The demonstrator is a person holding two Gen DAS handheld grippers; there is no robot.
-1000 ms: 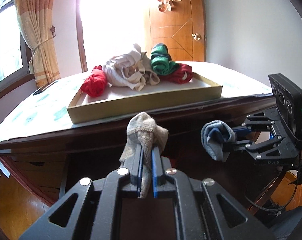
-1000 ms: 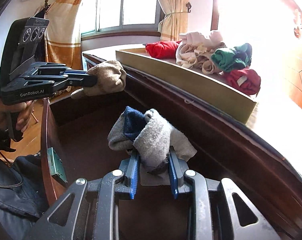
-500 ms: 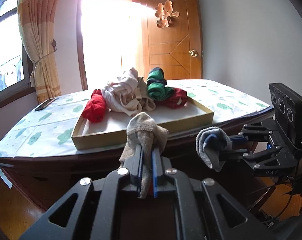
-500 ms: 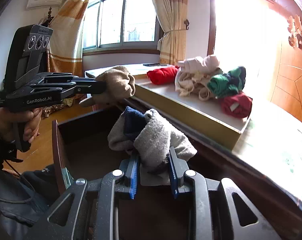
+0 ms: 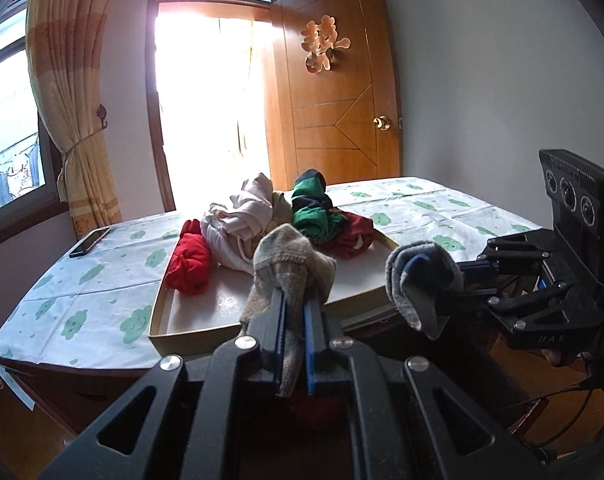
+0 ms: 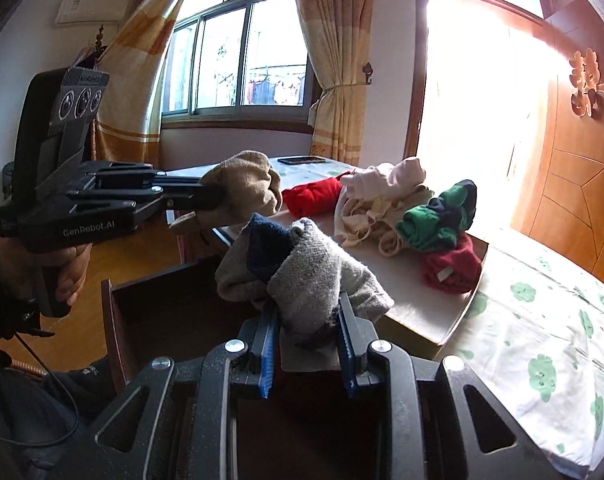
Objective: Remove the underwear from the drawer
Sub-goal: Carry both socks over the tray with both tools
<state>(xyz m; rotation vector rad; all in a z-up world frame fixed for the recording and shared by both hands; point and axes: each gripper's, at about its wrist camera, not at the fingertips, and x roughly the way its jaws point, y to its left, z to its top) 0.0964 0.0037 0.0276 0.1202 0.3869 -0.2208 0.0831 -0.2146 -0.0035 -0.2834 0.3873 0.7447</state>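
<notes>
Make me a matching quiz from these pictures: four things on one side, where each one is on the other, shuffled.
Things:
1. beige bundle
2. grey and navy bundle
3. red roll
4. phone

Places:
A. on the patterned cloth, outside the tray
B. in the left tool
C. in the shallow tray
D. in the right tool

Pairs: 1-B, 2-D, 3-C, 4-A

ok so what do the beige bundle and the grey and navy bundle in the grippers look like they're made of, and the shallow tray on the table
Beige bundle in the left gripper: soft knit, probably cotton or wool blend; ribbed, fuzzy surface. Grey and navy bundle in the right gripper: similar knit fabric with visible loop texture, matte. Shallow tray: looks like cardboard, tan matte walls, thin straight edges and a pale inner base, though thin wood is possible.
</notes>
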